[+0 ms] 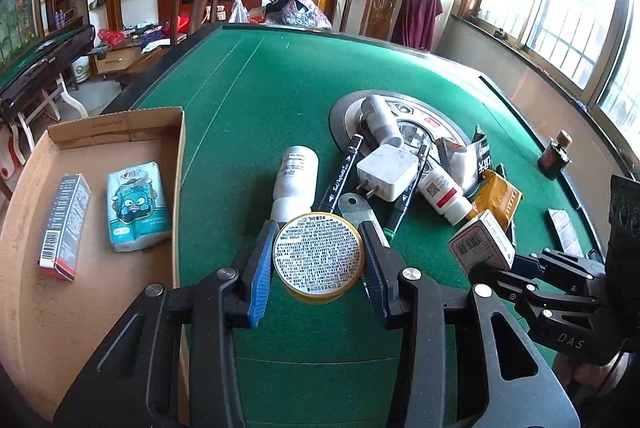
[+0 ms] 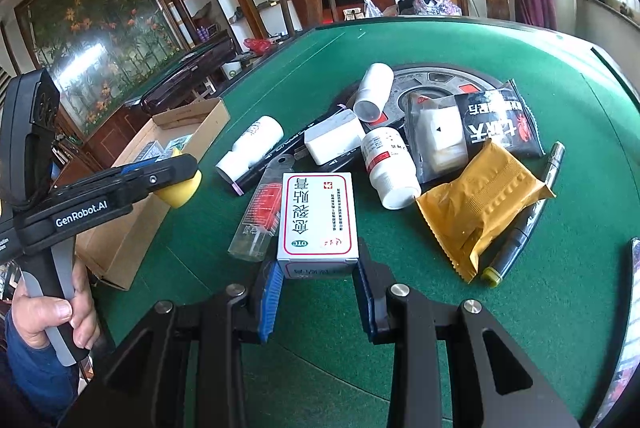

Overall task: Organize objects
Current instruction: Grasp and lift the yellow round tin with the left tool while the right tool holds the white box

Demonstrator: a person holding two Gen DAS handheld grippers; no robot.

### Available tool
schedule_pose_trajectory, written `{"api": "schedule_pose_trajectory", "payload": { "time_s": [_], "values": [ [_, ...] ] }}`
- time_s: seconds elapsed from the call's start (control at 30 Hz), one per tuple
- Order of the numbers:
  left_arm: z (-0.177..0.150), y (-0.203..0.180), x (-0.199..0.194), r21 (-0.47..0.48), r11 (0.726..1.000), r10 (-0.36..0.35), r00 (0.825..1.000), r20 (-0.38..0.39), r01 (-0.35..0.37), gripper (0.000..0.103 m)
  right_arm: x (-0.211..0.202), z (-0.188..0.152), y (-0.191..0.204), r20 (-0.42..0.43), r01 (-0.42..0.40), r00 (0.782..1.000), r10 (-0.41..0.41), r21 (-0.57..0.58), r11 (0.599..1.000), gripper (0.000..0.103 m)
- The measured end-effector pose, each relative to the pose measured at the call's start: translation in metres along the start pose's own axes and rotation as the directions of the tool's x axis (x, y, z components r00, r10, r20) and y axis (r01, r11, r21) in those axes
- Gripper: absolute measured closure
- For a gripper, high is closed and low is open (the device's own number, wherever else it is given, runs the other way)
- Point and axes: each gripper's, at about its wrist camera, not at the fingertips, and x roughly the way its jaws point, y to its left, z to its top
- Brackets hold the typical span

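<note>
My left gripper (image 1: 319, 260) is shut on a round yellow tin (image 1: 319, 256) with a printed white label, held above the green table (image 1: 260, 88); the tin also shows in the right wrist view (image 2: 182, 190). My right gripper (image 2: 318, 288) is shut on a white medicine box (image 2: 318, 218) with red trim; the box also shows in the left wrist view (image 1: 482, 242). A cardboard tray (image 1: 100, 208) lies left, holding a small dark box (image 1: 64, 224) and a teal tissue pack (image 1: 138, 202).
A pile sits mid-table: white bottles (image 1: 294, 180), black markers (image 1: 340, 176), a white charger (image 1: 386, 170), a red-label pill bottle (image 2: 390, 168), a yellow packet (image 2: 482, 204), a black packet (image 2: 496, 124), a clear tube (image 2: 260, 216). A small dark bottle (image 1: 554, 150) stands far right.
</note>
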Motion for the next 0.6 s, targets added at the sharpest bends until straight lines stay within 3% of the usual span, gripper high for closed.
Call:
{"api": "schedule_pose_trajectory", "payload": {
  "time_s": [0.3, 0.5, 0.6],
  "values": [
    [0.003, 0.007, -0.011, -0.003, 1.000, -0.008, 1.000, 0.020, 0.008, 0.063, -0.001, 0.005, 0.014, 0.035, -0.035, 0.999, 0.034, 0.028, 0.999, 0.070],
    [-0.002, -0.001, 0.003, 0.038, 0.998, -0.044, 0.997, -0.062, 0.047, 0.063, -0.004, 0.006, 0.006, 0.054, -0.003, 0.999, 0.001, 0.050, 0.999, 0.070],
    [-0.004, -0.013, 0.007, 0.090, 0.994, -0.058, 0.995, -0.078, 0.065, 0.057, -0.004, 0.005, 0.000, 0.050, 0.000, 0.999, -0.004, 0.065, 0.998, 0.070]
  ]
}}
